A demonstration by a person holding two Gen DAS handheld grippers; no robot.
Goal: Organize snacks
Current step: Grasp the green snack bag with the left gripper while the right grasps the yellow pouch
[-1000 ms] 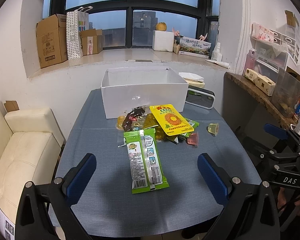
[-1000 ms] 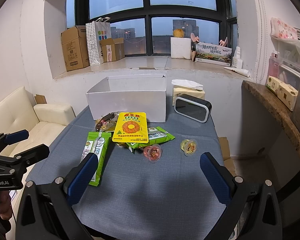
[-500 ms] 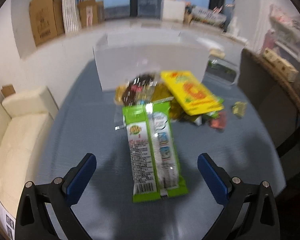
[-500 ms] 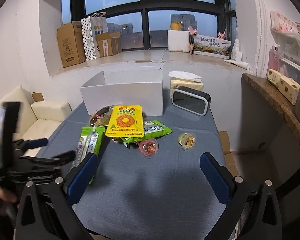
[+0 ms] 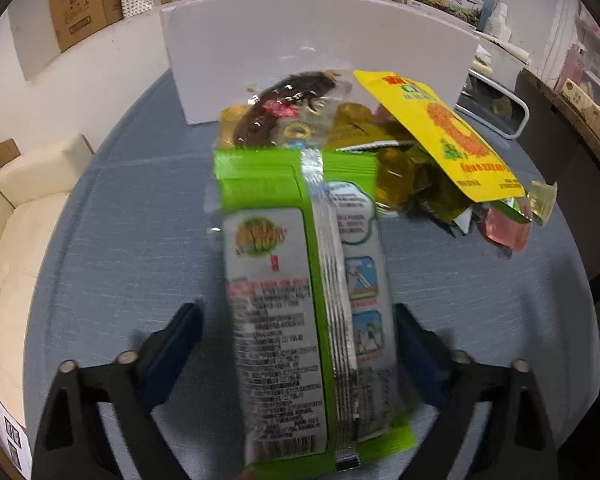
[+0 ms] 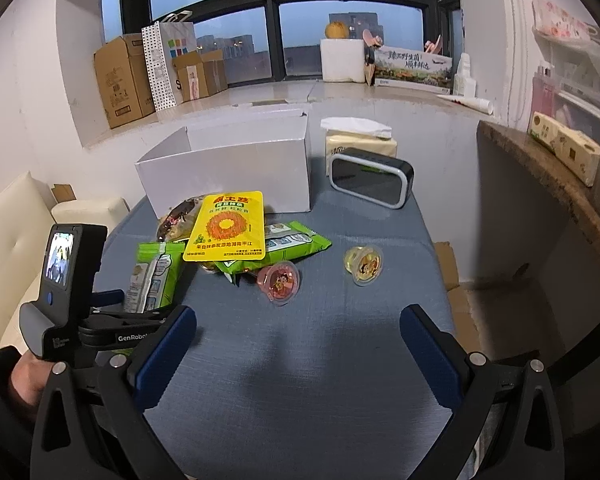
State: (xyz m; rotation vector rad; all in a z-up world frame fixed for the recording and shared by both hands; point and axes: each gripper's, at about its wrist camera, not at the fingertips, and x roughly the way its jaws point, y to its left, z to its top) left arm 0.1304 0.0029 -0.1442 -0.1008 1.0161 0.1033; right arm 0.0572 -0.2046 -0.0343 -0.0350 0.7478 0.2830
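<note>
Snacks lie heaped on the blue-grey cloth-covered bench (image 5: 112, 248), just in front of an open white cardboard box (image 5: 312, 44). In the left wrist view a long green foil snack packet (image 5: 304, 300) lies lengthwise between the blue pads of the left tool (image 5: 298, 340), whose jaws stand spread, one on each side of the packet; whether they touch it cannot be told. Behind it sit a clear bag of dark snacks (image 5: 288, 108) and a yellow pouch with an orange ring print (image 5: 440, 132), with yellowish wrapped sweets under them. This view shows only the box's outer wall.

The right wrist view shows the box's inside in part, with nothing visible in it. It also shows a second green packet (image 6: 292, 246) under the yellow pouch, a pink jelly cup (image 6: 280, 282), a yellow jelly cup (image 6: 363, 264) further right, and a black clock (image 6: 370, 176) beside the box. The right tool (image 6: 298, 344) hovers wide open over bare cloth, holding nothing.
</note>
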